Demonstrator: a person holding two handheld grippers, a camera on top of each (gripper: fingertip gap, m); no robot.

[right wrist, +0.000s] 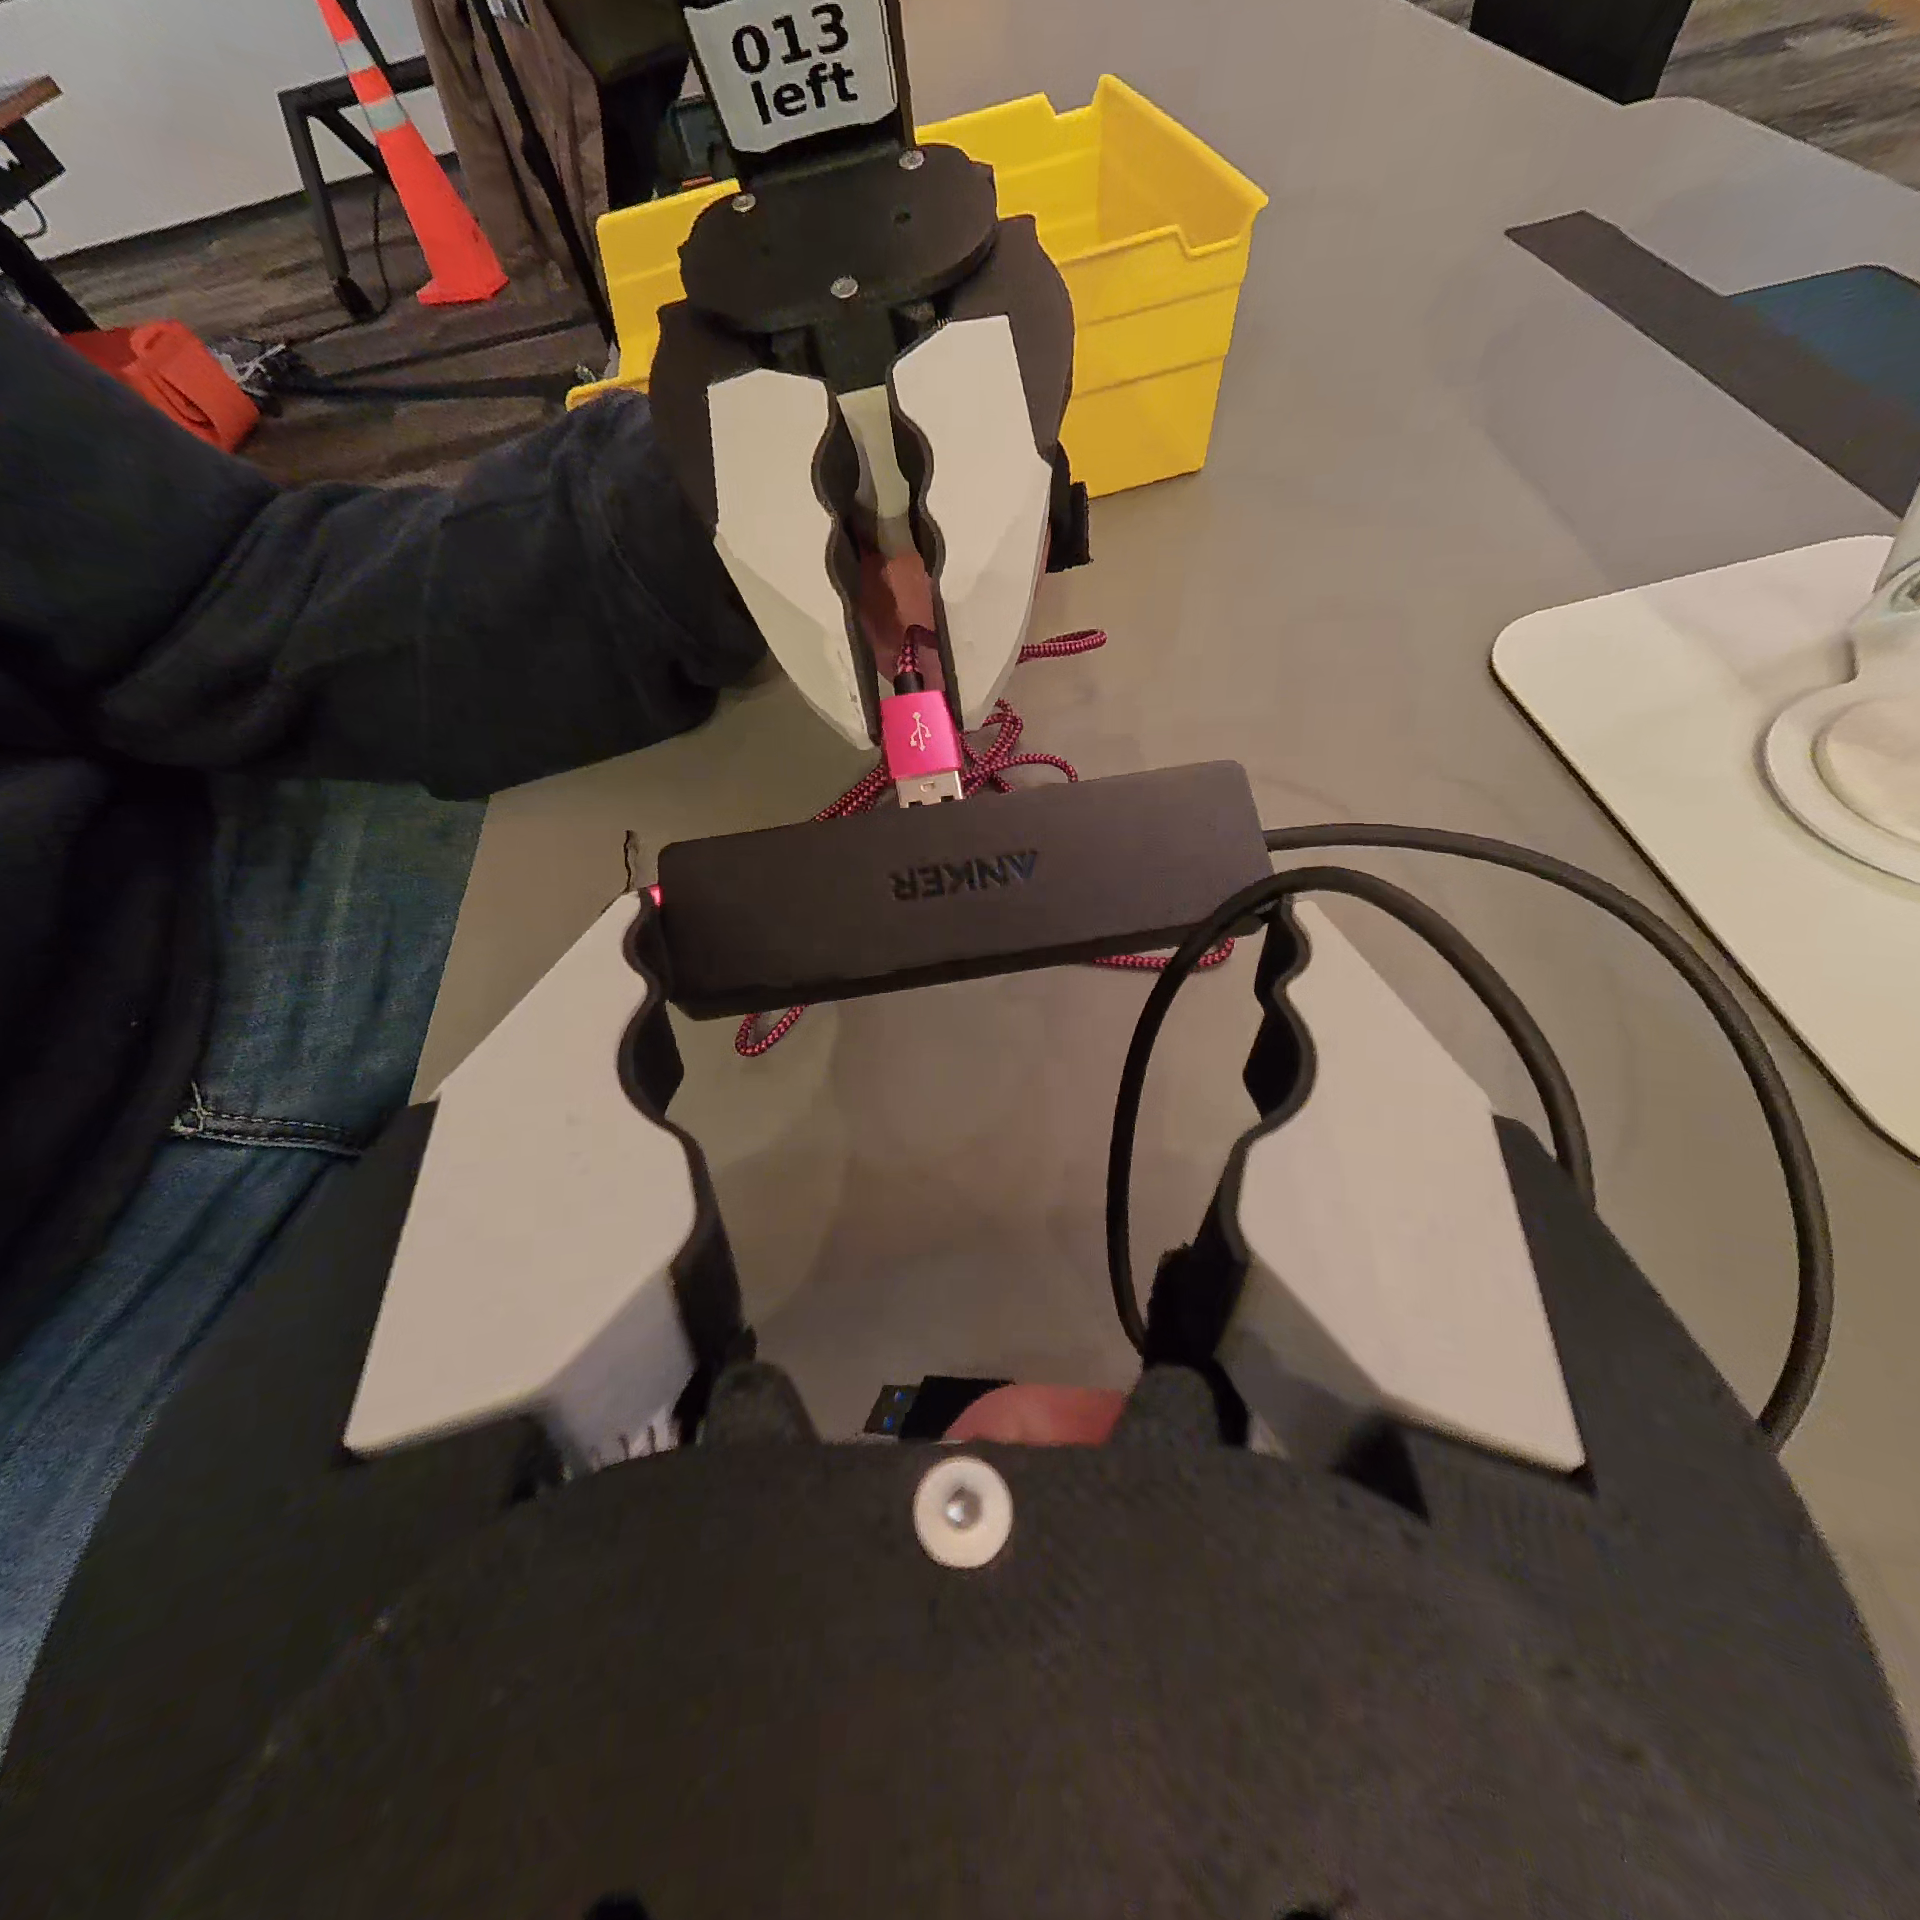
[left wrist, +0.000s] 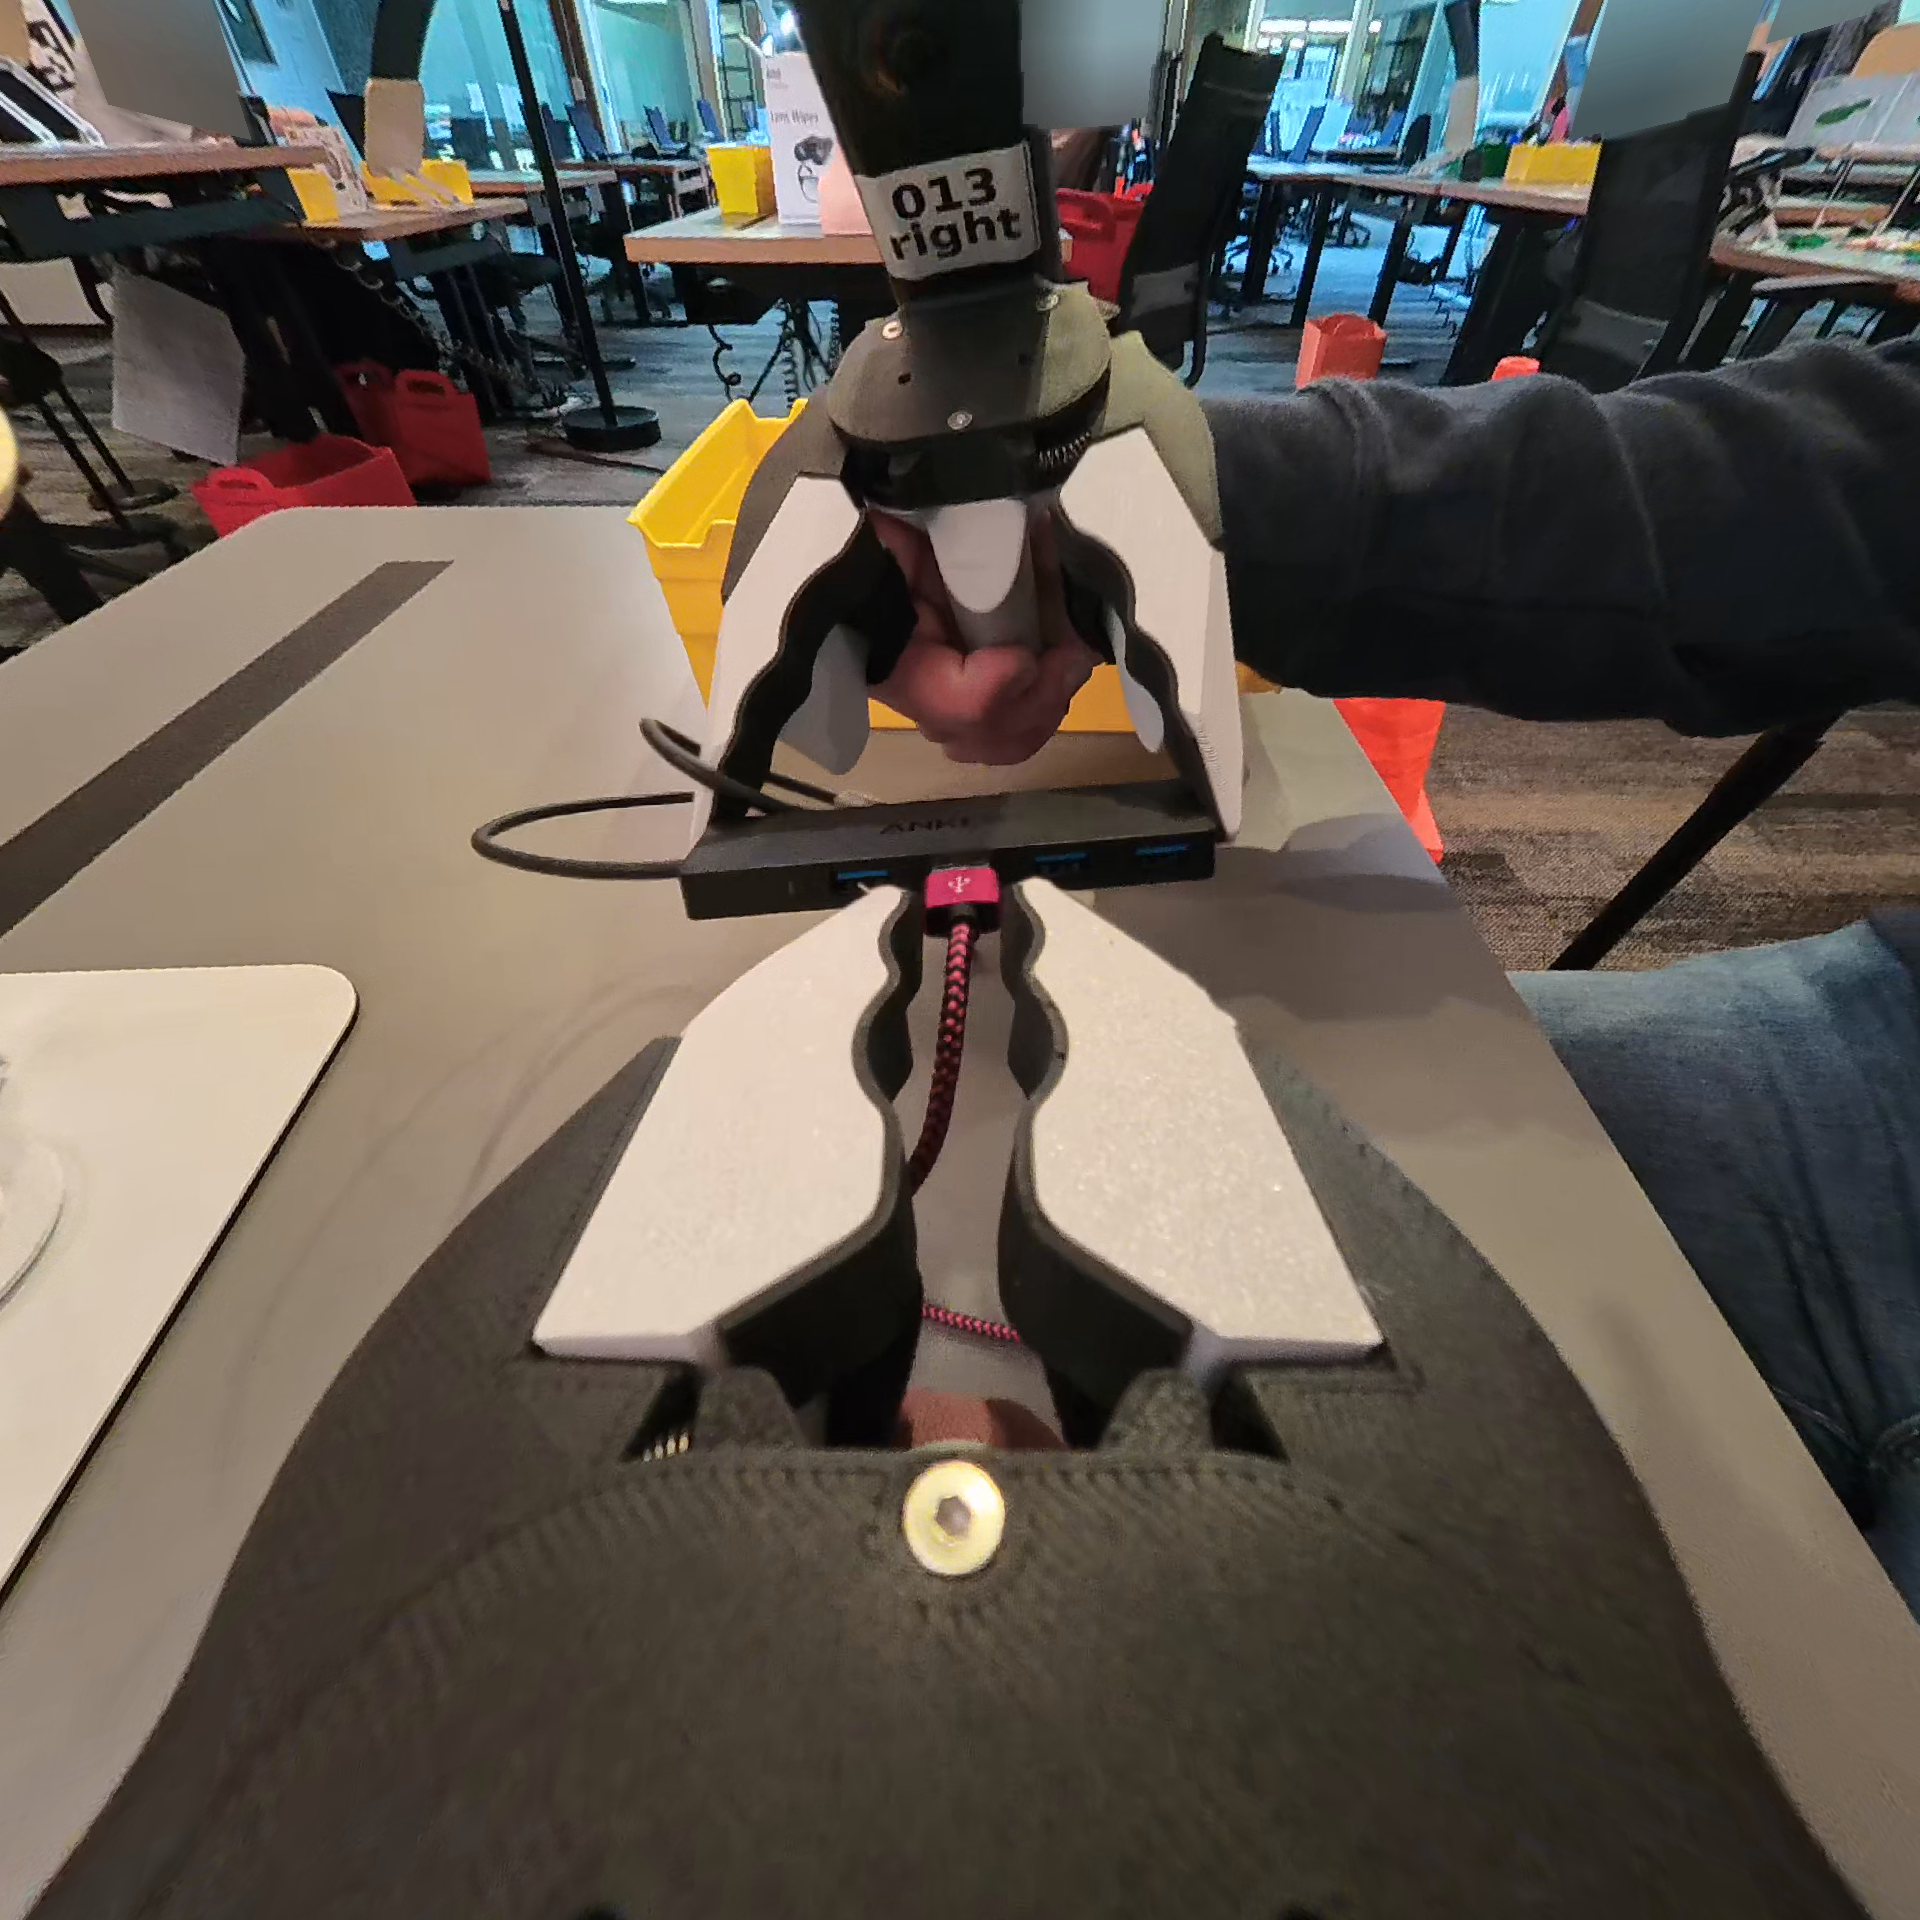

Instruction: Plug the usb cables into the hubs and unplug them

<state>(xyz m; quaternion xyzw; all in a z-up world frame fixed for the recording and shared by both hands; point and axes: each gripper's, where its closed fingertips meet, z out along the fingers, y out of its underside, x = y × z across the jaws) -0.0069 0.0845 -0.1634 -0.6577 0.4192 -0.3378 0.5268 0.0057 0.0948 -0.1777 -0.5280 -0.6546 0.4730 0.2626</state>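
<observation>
Left wrist view: my left gripper (left wrist: pixel 958 914) is pinched on the pink plug (left wrist: pixel 962 886) at frame centre, its braided cable (left wrist: pixel 945 1049) running back between the fingers. The plug meets the front of the black hub (left wrist: pixel 914 847); how deep it sits I cannot tell. My right gripper (left wrist: pixel 966 821) stands behind, clamped across the hub.

Right wrist view: right gripper (right wrist: pixel 961 925) grips the hub (right wrist: pixel 956 883) by its ends, mid-frame. Plug (right wrist: pixel 920 753) touches the hub's far edge. Yellow bin (right wrist: pixel 1153 281) upper centre, on the grey table (right wrist: pixel 1455 520).
</observation>
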